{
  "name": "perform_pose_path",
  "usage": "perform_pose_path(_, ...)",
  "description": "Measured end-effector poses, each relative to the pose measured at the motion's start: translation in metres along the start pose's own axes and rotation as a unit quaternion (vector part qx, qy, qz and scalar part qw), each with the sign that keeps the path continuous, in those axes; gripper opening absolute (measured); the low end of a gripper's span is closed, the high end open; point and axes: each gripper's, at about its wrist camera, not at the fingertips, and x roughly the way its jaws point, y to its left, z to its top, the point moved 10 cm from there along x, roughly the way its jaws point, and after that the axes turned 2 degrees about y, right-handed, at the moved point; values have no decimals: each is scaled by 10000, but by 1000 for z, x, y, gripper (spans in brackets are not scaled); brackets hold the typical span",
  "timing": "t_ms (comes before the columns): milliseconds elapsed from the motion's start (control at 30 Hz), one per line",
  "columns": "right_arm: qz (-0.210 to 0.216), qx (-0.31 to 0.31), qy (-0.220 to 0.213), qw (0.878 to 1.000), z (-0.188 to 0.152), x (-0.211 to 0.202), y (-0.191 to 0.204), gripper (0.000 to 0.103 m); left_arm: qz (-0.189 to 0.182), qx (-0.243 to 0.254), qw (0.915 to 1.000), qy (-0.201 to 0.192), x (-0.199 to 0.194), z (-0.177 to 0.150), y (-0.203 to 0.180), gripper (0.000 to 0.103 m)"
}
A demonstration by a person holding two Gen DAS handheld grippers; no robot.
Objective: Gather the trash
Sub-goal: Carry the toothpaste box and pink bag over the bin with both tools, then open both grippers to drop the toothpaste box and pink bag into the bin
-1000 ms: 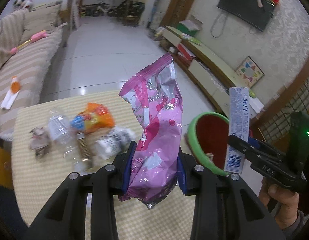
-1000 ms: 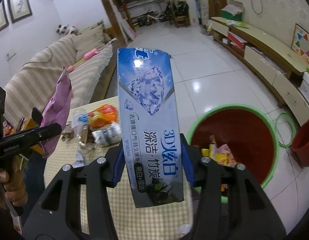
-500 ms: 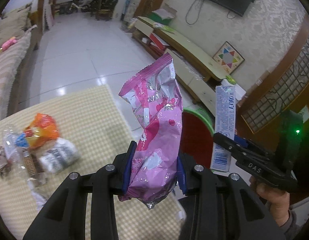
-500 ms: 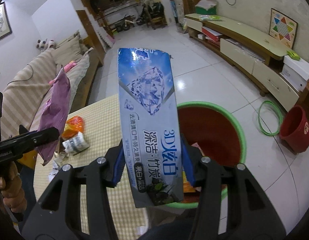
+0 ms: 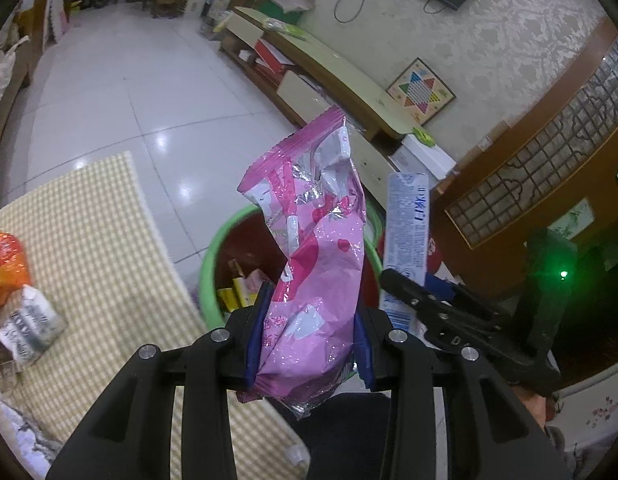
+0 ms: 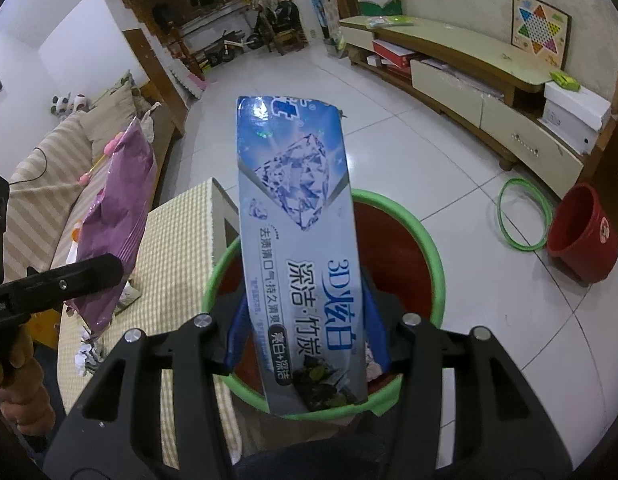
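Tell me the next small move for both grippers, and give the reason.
Probably open the right gripper first. It grips the toothpaste box with the green-rimmed bin right beneath it in the right wrist view, so the box should fall in. The left gripper holds the pink wrapper nearer the bin's rim, by the table, so ease it further over before releasing.

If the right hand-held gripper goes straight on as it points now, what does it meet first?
Probably the inside of the green-rimmed red bin: the right hand-held gripper, holding the toothpaste box, points down into it. Depth is unclear.
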Motion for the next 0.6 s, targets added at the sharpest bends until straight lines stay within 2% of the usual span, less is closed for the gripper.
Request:
perform_pose_path(500,51,148,114,9998,-1,13,-11,48,-139,-218,9994,238,30,1,-5,36)
perform_pose_path(600,26,166,164,9997,-2,15,-13,48,-114,-239,9993,260,34,1,-8,42)
